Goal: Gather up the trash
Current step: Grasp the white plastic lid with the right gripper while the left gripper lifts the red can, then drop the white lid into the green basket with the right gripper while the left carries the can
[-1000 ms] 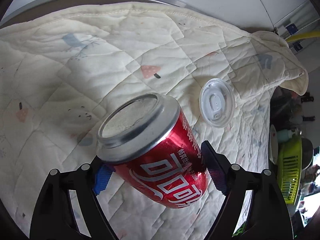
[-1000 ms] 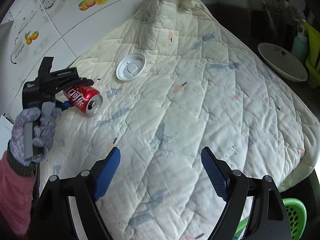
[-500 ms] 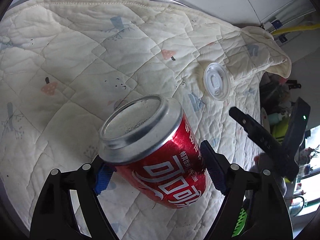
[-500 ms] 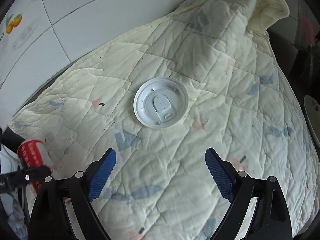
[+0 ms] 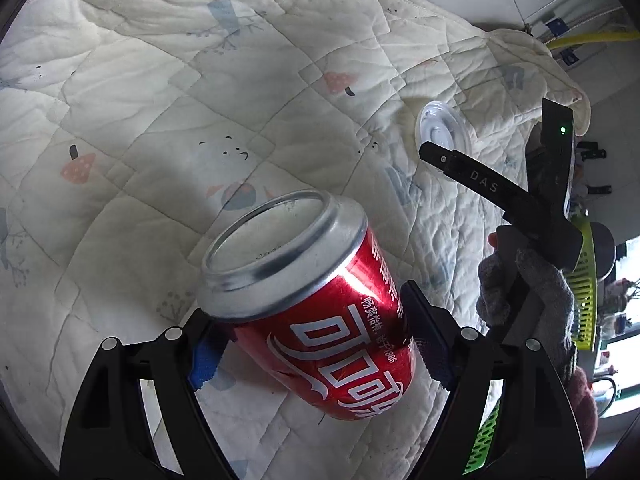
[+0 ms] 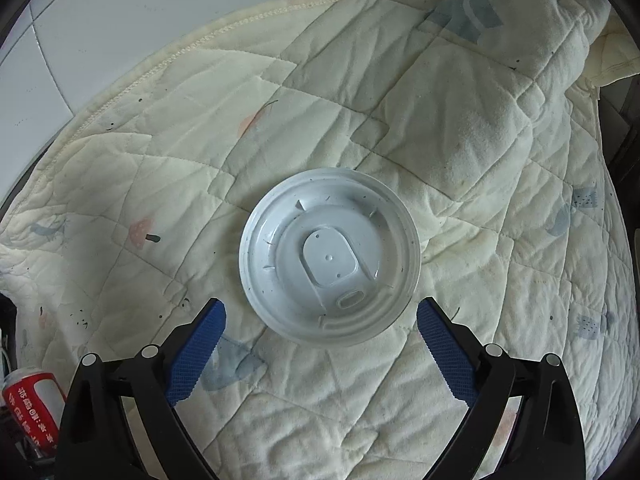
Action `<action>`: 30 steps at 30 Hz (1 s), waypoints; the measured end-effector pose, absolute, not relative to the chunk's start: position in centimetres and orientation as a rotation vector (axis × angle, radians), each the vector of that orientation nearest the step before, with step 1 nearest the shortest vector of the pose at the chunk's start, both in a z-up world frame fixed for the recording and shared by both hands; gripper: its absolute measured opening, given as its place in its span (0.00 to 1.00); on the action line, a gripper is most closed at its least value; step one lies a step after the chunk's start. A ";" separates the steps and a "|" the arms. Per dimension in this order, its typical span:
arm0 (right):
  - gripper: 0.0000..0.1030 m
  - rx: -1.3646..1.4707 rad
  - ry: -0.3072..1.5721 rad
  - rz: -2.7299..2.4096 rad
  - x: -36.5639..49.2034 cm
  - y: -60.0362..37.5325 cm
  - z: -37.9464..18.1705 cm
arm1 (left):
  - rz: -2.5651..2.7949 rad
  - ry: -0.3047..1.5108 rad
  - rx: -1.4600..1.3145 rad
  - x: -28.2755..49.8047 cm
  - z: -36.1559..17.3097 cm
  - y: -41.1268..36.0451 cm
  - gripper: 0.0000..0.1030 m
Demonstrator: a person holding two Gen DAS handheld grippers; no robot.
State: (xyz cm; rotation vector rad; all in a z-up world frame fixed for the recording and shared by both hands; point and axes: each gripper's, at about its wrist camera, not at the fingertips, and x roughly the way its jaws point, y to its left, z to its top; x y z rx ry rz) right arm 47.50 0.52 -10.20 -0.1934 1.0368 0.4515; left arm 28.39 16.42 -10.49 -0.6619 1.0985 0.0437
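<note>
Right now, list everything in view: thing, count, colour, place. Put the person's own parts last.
soda can: one, red with silver rim, clamped between the left gripper's pads, above the quilt
cup lid: one, white plastic, flat on the quilt just ahead of the right gripper
quilt: one, cream with small printed shapes, spread under everything
tiled wall: white, beyond the quilt's far edge
slatted basket: one, lime green, off the quilt's right edge in the left wrist view
left gripper: black, blue pads, shut on the soda can
right gripper: black, blue pads, open; its jaws have just been opening, nothing between them
gloved hand: one, grey knit, holding the right gripper
</note>
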 end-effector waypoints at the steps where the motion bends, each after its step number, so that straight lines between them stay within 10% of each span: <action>1: 0.90 -0.196 1.033 0.449 47.8 0.6 -10.4 | 0.044 1.099 -0.660 28.5 -10.5 16.4 0.77; 30: 0.86 -0.106 0.991 0.467 43.6 -3.1 -7.4 | 0.094 1.148 -0.598 30.9 -11.5 15.4 0.78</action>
